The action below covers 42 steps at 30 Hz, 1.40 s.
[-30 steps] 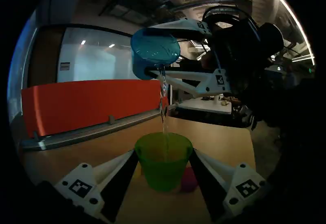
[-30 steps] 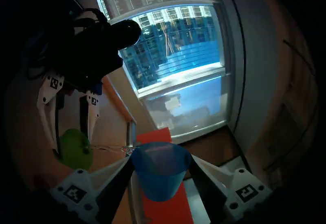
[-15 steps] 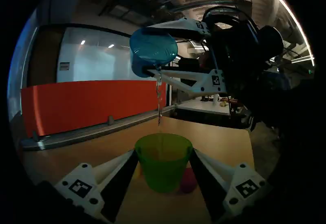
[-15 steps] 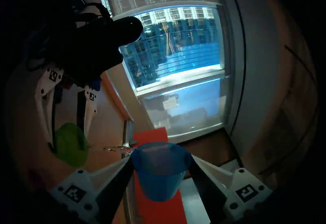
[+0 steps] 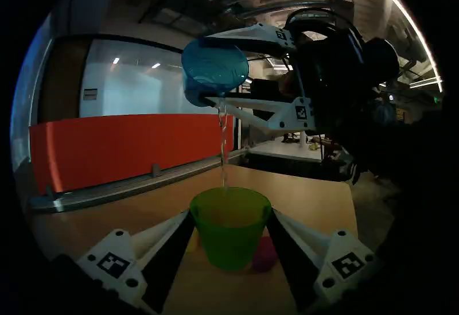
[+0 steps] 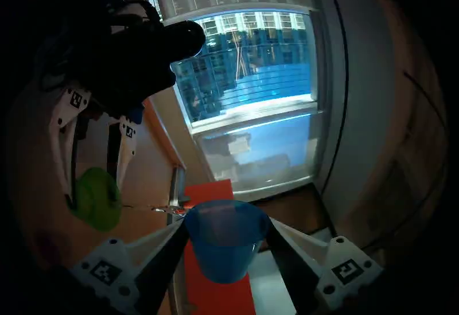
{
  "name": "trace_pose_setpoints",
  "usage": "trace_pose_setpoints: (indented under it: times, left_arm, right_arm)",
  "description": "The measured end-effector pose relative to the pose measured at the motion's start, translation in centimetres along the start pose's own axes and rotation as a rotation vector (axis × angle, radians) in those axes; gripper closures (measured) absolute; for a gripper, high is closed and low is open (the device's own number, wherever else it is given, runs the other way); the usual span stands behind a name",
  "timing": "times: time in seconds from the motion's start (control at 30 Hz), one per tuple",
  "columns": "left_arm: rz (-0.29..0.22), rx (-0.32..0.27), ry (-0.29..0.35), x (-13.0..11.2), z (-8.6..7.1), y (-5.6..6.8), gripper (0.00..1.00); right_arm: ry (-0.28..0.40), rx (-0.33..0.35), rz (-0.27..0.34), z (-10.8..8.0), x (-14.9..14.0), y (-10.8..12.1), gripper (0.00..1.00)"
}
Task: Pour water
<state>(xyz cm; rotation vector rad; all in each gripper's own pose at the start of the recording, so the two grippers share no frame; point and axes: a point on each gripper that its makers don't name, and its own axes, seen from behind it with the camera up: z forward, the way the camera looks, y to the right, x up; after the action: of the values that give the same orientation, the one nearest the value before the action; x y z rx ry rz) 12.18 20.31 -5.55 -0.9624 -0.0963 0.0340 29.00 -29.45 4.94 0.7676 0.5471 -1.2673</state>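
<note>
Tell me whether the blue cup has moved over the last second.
Yes, slightly: against the orange panel in the left gripper view, the blue cup has risen a little, edged left and tipped further.

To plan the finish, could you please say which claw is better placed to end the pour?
Probably right: the right claw grips the tilted blue cup, water running into the green cup the left claw holds upright.

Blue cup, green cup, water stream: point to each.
blue cup (image 5: 214, 73), left gripper view, its middle
green cup (image 5: 230, 236), left gripper view, front wall
water stream (image 5: 222, 143), left gripper view, mid-fall
</note>
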Motion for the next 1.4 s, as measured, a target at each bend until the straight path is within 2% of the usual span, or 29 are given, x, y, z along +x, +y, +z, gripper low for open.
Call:
trace_pose_setpoints:
  times: [0.57,1.4]
  left_arm:
    - [0.005,-0.003,0.003,0.3,-0.1,0.0,0.14]
    - [0.0,0.003,0.009,0.3,0.0,-0.1,0.14]
  right_arm:
    - [-0.004,-0.008,-0.048,0.1,0.0,0.3,0.09]
    - [0.004,-0.027,-0.134,0.5,1.8,0.5,0.09]
